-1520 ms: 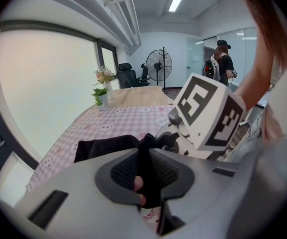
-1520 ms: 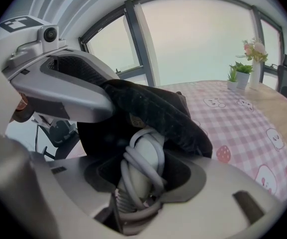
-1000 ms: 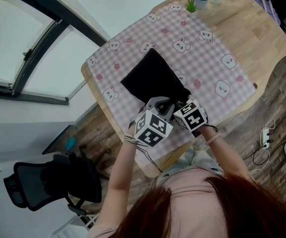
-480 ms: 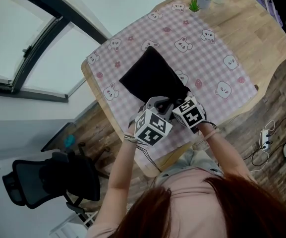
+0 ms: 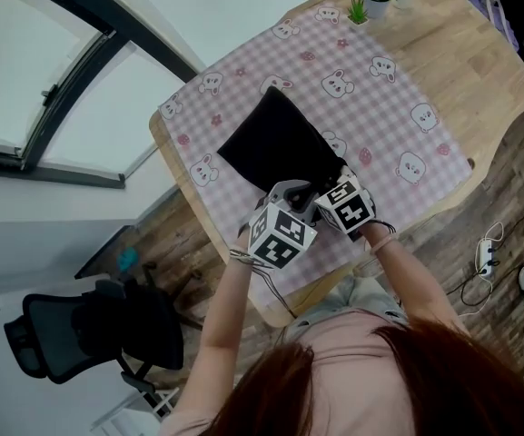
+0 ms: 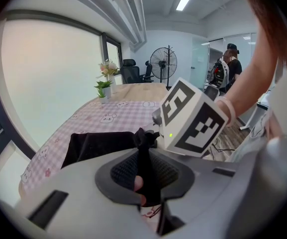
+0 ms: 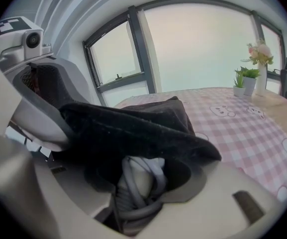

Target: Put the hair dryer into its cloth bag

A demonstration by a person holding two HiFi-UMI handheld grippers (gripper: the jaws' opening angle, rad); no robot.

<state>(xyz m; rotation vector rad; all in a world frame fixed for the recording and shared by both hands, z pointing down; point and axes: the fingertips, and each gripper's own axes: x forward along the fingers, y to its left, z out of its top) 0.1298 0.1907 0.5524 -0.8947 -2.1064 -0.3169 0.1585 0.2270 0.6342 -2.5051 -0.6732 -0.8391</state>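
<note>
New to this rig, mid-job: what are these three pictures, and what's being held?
No robot: a person holds a hand-held gripper in each hand. One camera sits on their head; the others ride on the grippers. A black cloth bag lies on a checked tablecloth on a wooden table. The left hand-held gripper pinches the bag's edge; the right hand-held gripper grips a pale cord-wrapped thing, apparently the hair dryer, under the bag's rim.

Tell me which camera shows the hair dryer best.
The right gripper view: the hair dryer, cord wrapped round it, sits between the jaws at the cloth bag's mouth. The head view and left gripper view show only the bag.
</note>
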